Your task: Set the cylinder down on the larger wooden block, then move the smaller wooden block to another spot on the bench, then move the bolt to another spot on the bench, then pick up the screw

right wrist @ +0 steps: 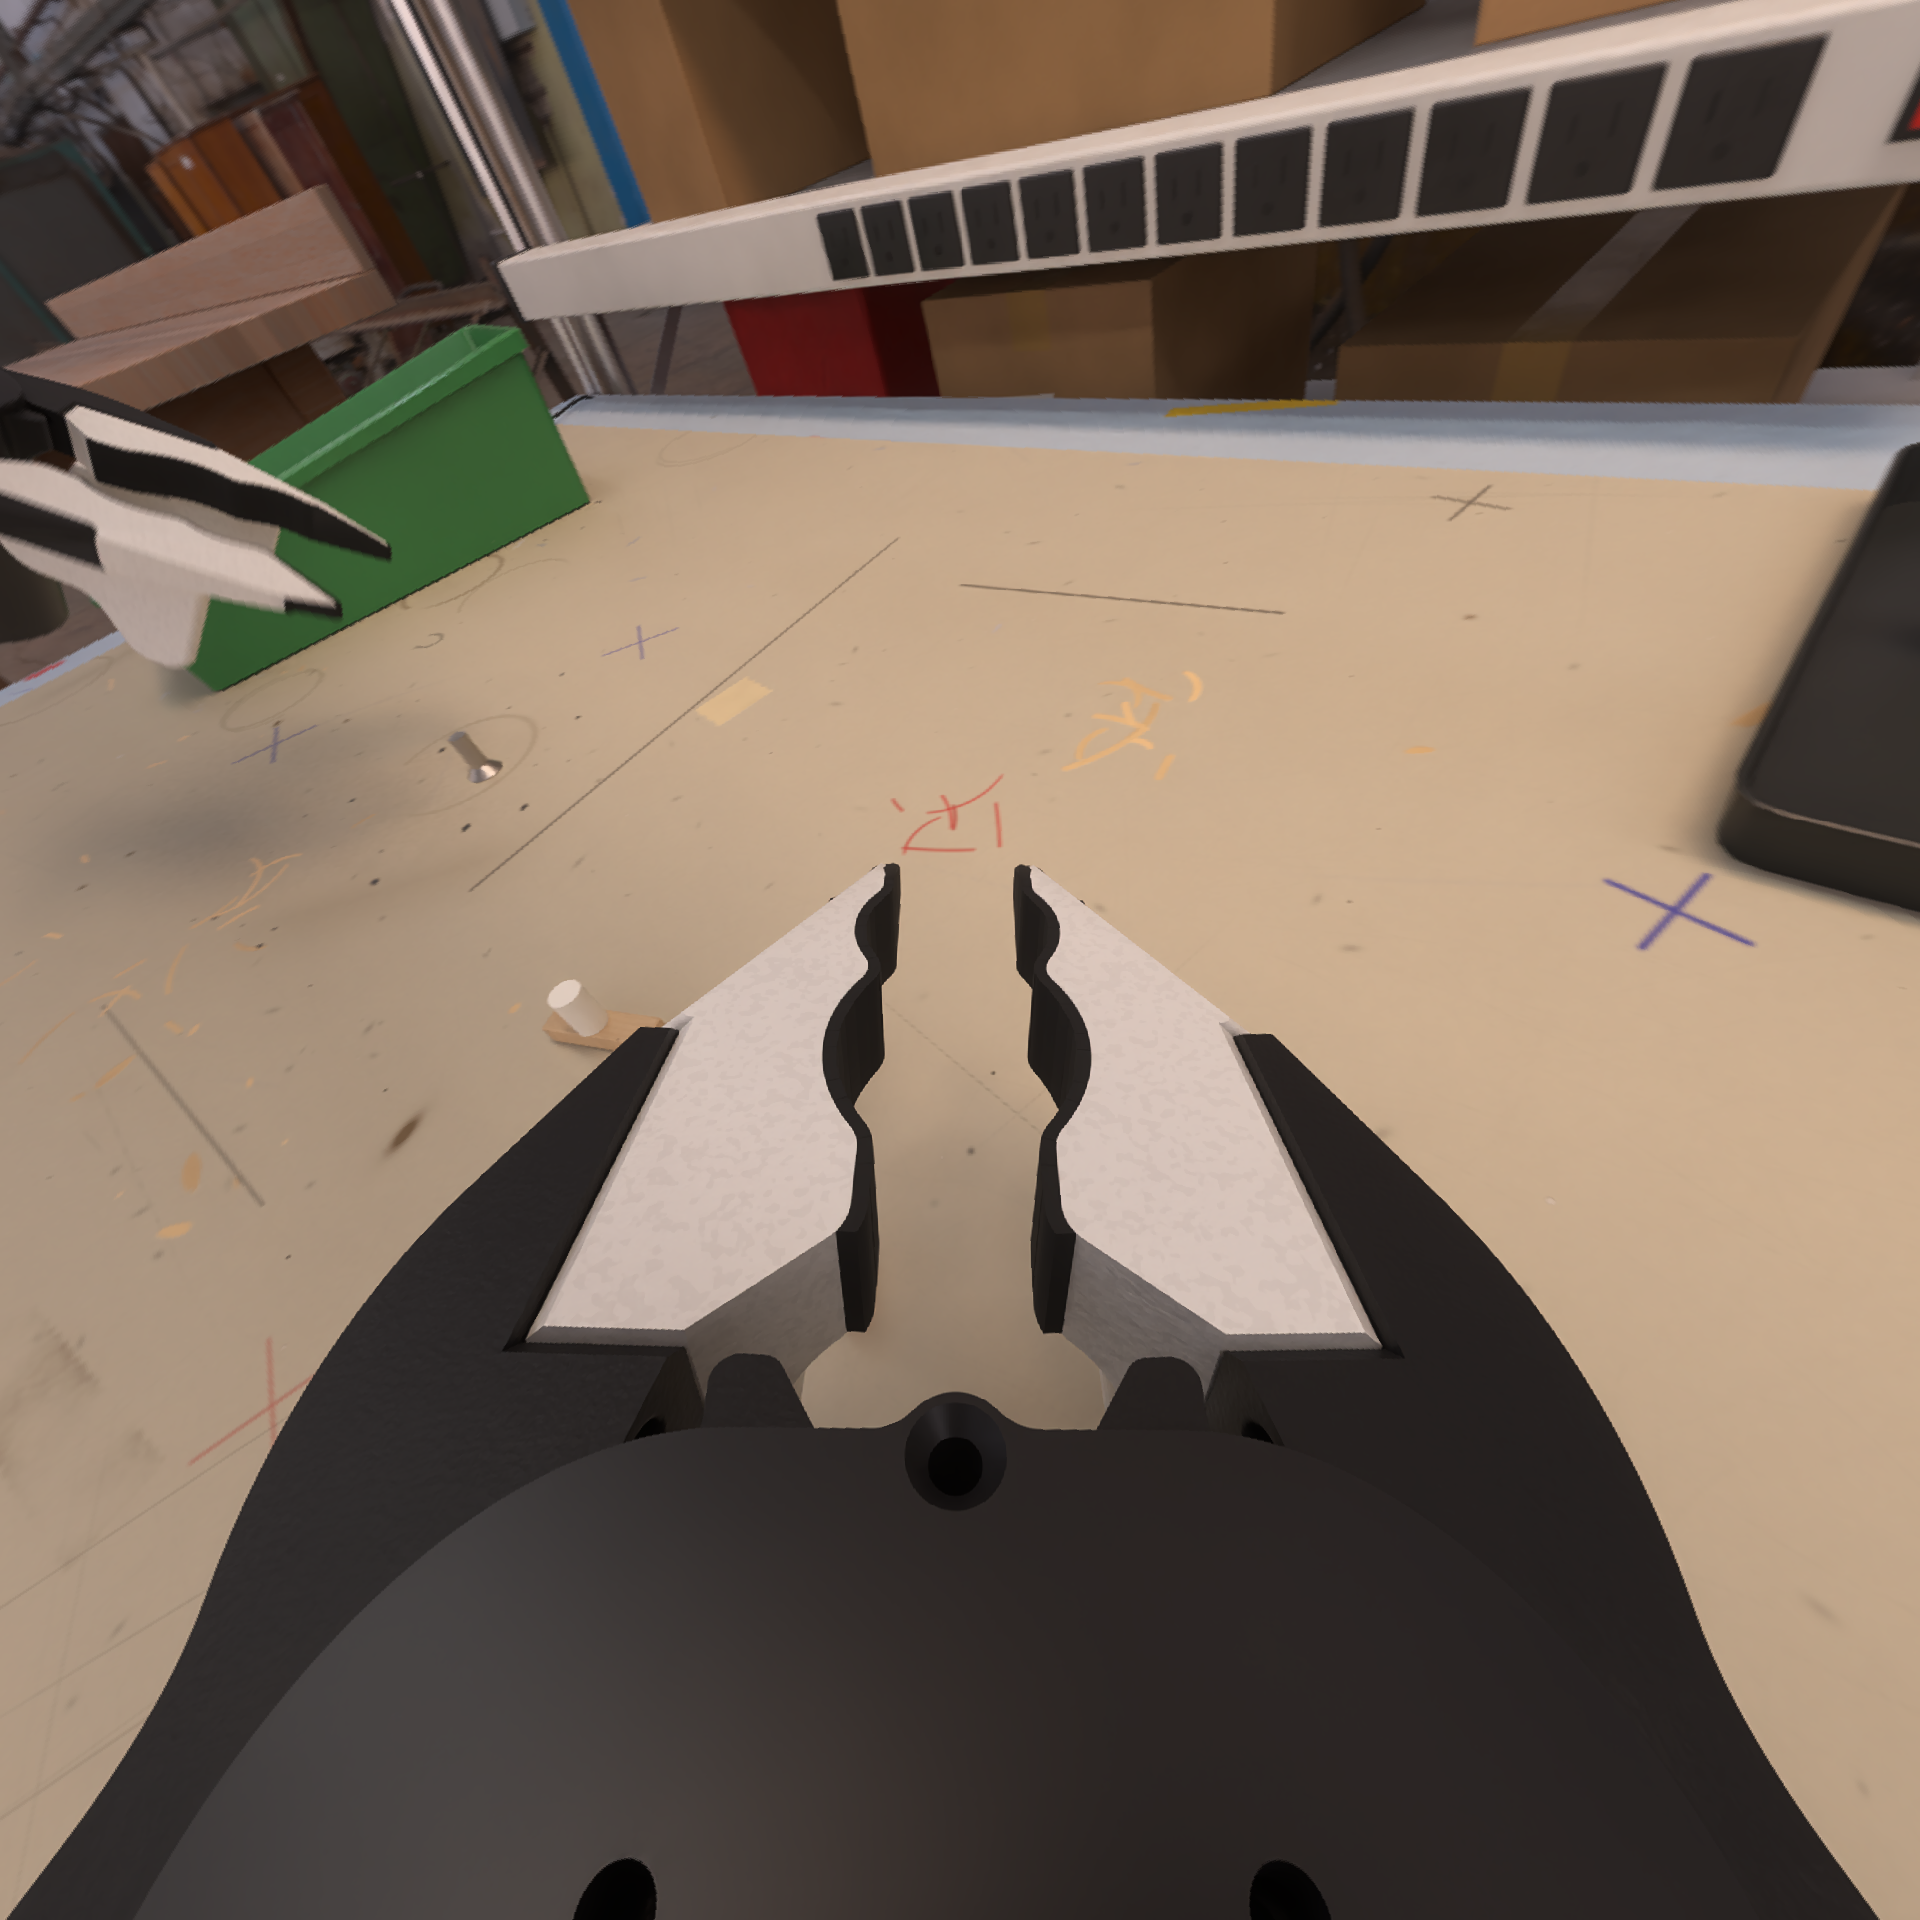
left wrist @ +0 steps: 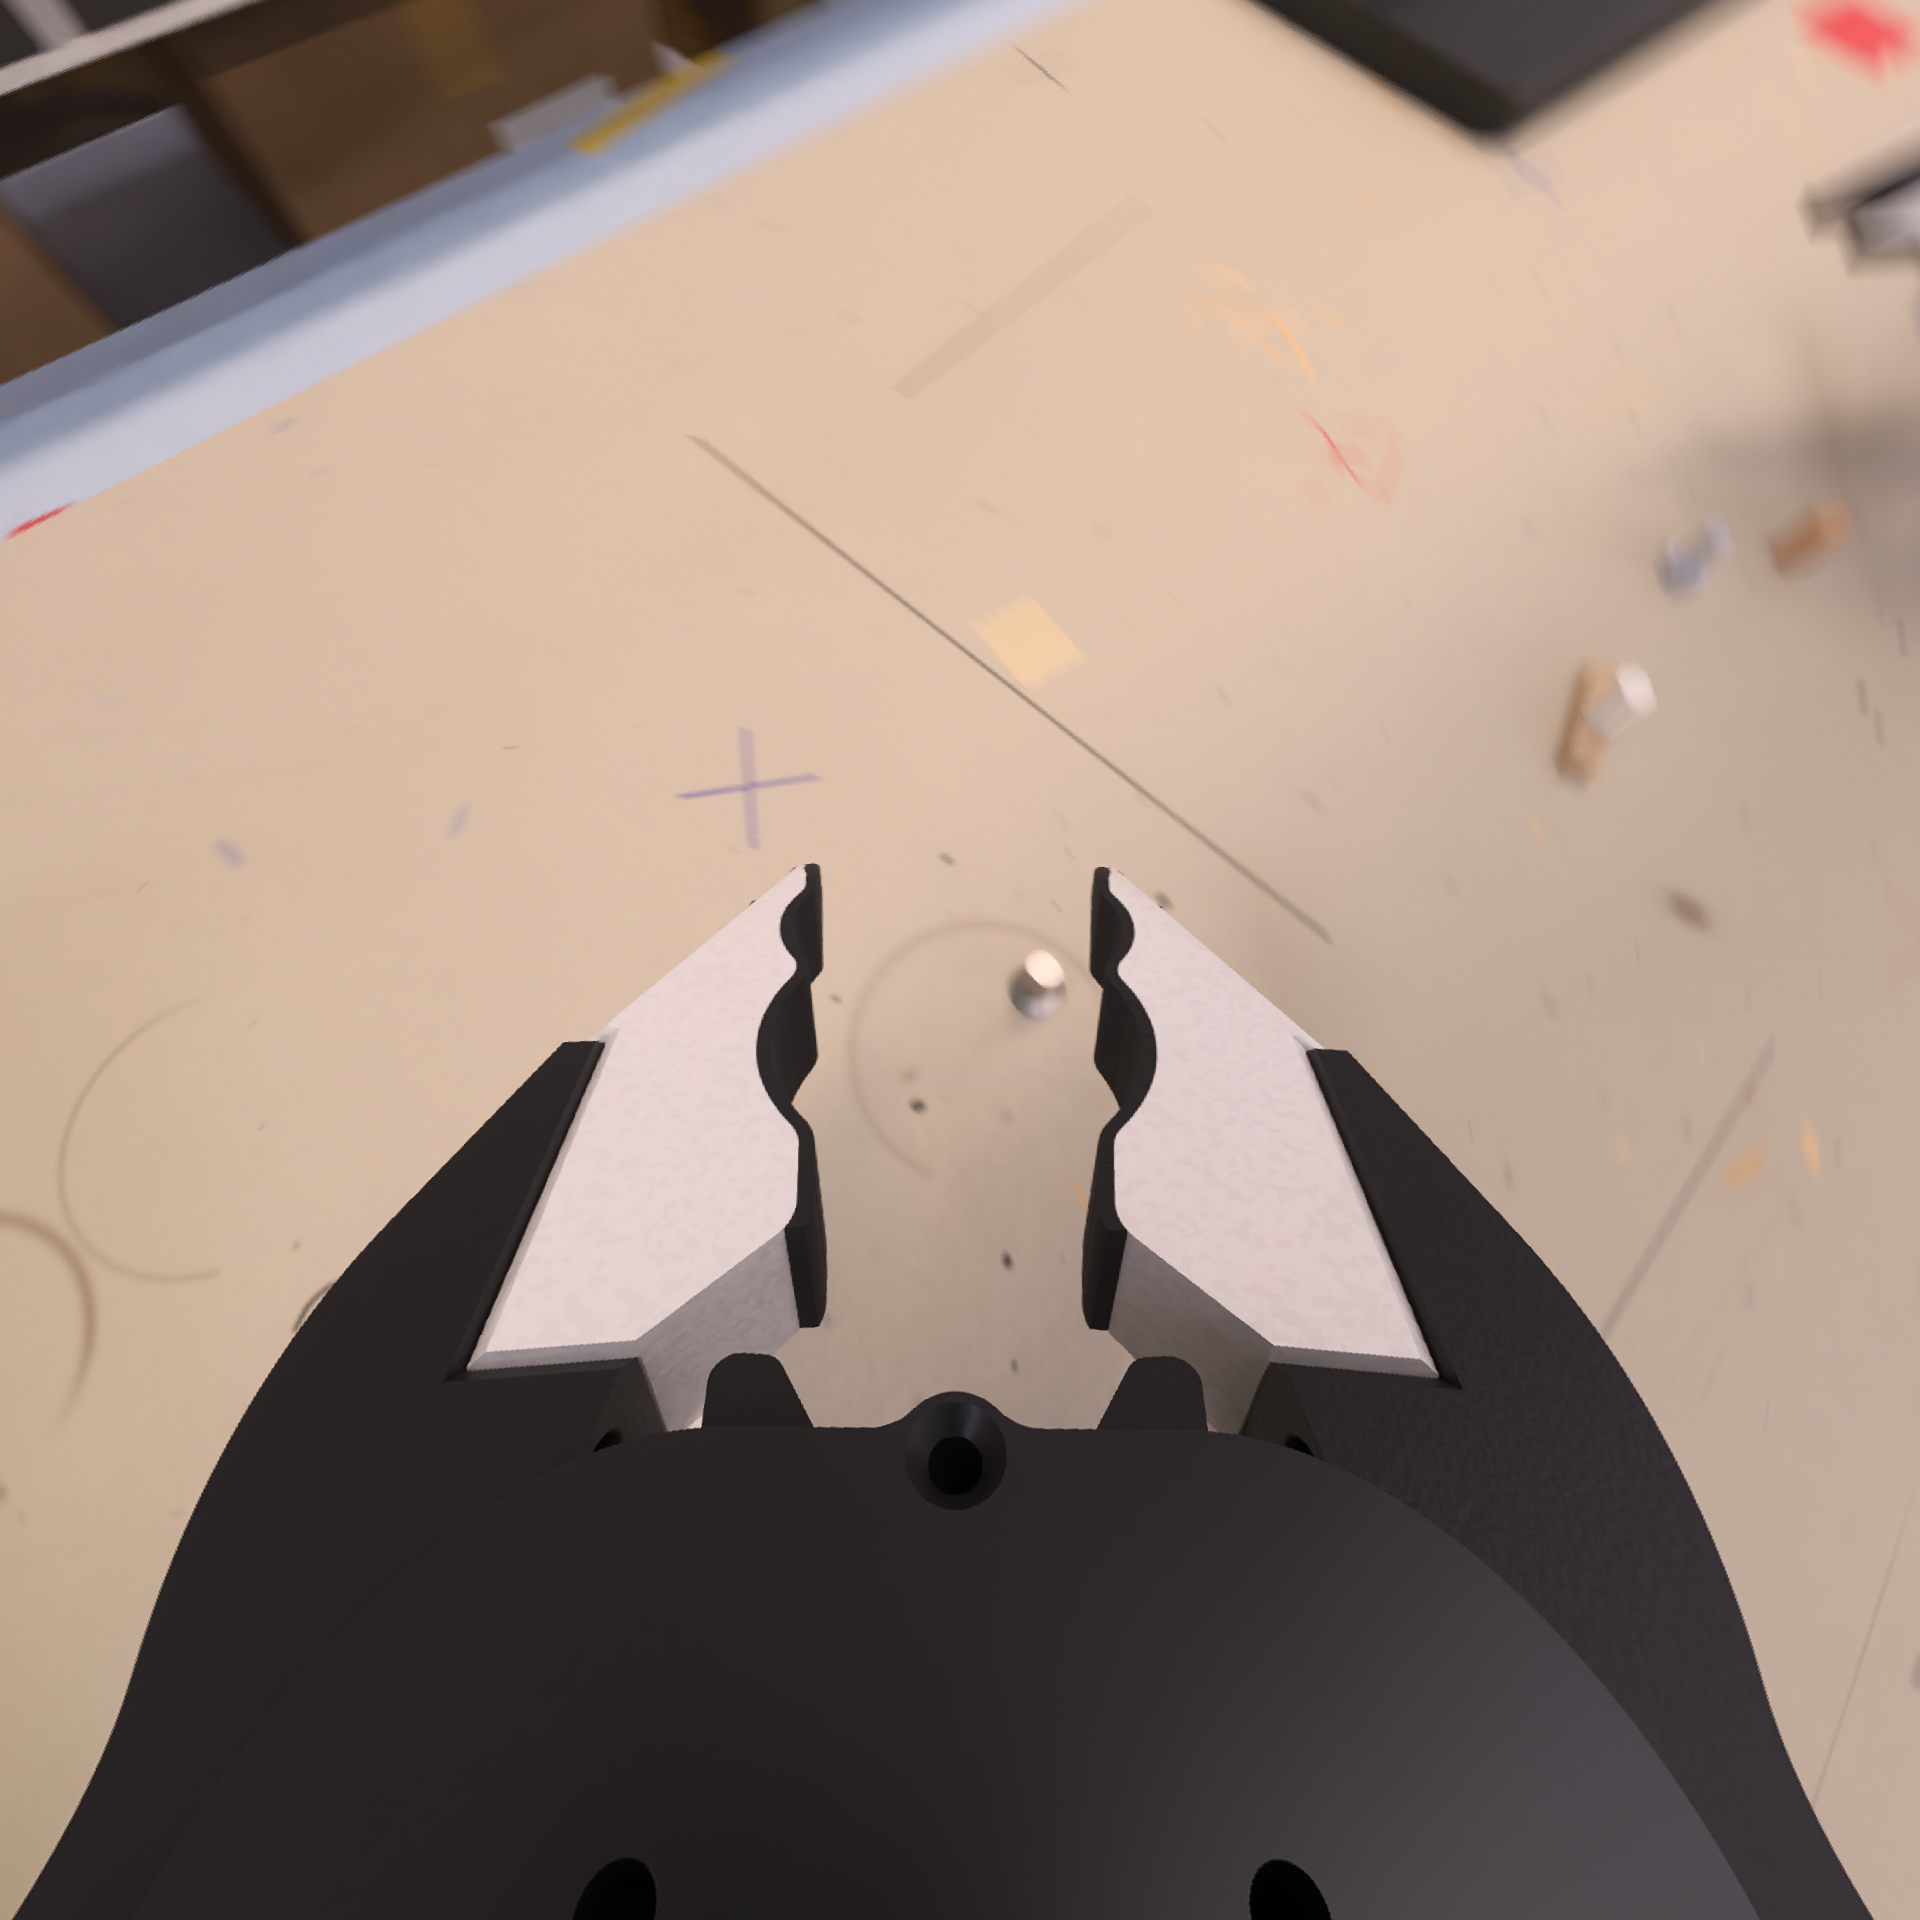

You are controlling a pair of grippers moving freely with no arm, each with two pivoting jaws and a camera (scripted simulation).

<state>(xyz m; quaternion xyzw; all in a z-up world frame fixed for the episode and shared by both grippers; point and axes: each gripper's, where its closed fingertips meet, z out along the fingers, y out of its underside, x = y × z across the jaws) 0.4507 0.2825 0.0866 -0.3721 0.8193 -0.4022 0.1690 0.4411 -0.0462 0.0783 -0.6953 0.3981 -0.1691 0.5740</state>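
In the left wrist view my left gripper [left wrist: 956, 878] is open and empty, pointing down over a small silver screw [left wrist: 1037, 982] that lies on the bench between and below the fingers. Far right, blurred, lie the bolt [left wrist: 1691, 556], the smaller wooden block [left wrist: 1810, 535] and the larger wooden block [left wrist: 1579, 732] with the white cylinder [left wrist: 1629, 694] on it. In the right wrist view my right gripper [right wrist: 956, 873] is open and empty above the bench. The cylinder [right wrist: 577, 1006] rests on the larger block [right wrist: 608, 1031] by its left finger. The screw [right wrist: 475, 755] lies under the left gripper [right wrist: 358, 579].
A green bin [right wrist: 436, 468] stands at the bench's far left corner behind the left gripper. A black tray [right wrist: 1839, 707] lies at the right; it also shows in the left wrist view [left wrist: 1455, 62]. A white power strip [right wrist: 1247, 187] runs above the back edge, with cardboard boxes behind.
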